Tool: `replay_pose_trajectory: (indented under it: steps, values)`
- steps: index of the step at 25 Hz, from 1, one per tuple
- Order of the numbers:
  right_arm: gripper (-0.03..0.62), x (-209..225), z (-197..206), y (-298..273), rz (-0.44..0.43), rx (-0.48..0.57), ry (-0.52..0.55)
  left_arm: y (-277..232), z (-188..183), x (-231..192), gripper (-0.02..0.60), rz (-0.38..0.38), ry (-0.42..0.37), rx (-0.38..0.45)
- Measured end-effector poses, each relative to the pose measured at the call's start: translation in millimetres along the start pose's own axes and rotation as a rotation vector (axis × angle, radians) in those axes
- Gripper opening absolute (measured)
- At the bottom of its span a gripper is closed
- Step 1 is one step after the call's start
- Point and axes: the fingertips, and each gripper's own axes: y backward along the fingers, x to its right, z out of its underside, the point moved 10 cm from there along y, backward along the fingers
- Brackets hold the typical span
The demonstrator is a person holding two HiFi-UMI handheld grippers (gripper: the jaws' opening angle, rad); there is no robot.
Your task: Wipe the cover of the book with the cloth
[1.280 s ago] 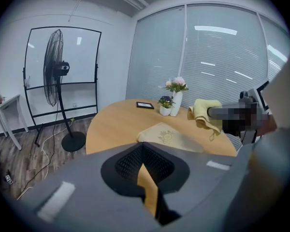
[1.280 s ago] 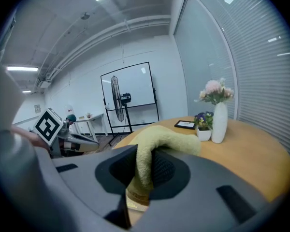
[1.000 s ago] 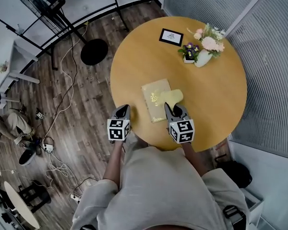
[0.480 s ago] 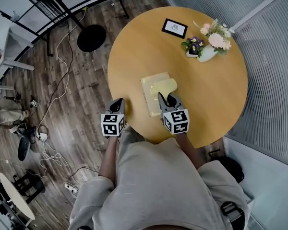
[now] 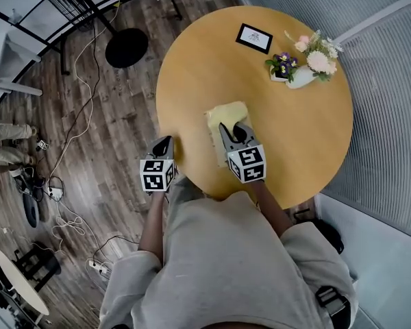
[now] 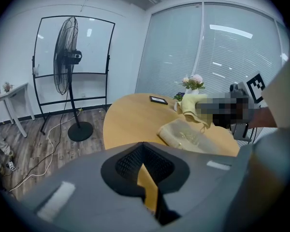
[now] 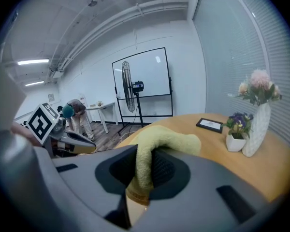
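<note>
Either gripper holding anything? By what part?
Right gripper pinches the cloth by a bunched fold, the rest bulging ahead. Left gripper: shut, empty.

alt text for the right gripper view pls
The right claw is shut on a folded yellow cloth, with a round wooden table beyond it. On the table at the right stand a white vase of flowers, a small pot of purple flowers and a framed card; a standing fan is behind.
</note>
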Motion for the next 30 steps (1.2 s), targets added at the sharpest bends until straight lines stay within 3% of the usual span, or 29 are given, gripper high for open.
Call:
replay_pose_trajectory:
  steps: [8,30]
  values:
    - [0.06,2.0,-4.1,-25.8,-0.032,-0.058,0.041,0.3,4.8,-14.4,0.006,-0.011,0.033,-0.007]
    - [0.06,10.3,36.4,-77.5,-0.095,-0.261,0.068,3.0,15.3,-24.5,0.006,-0.044,0.071,-0.02]
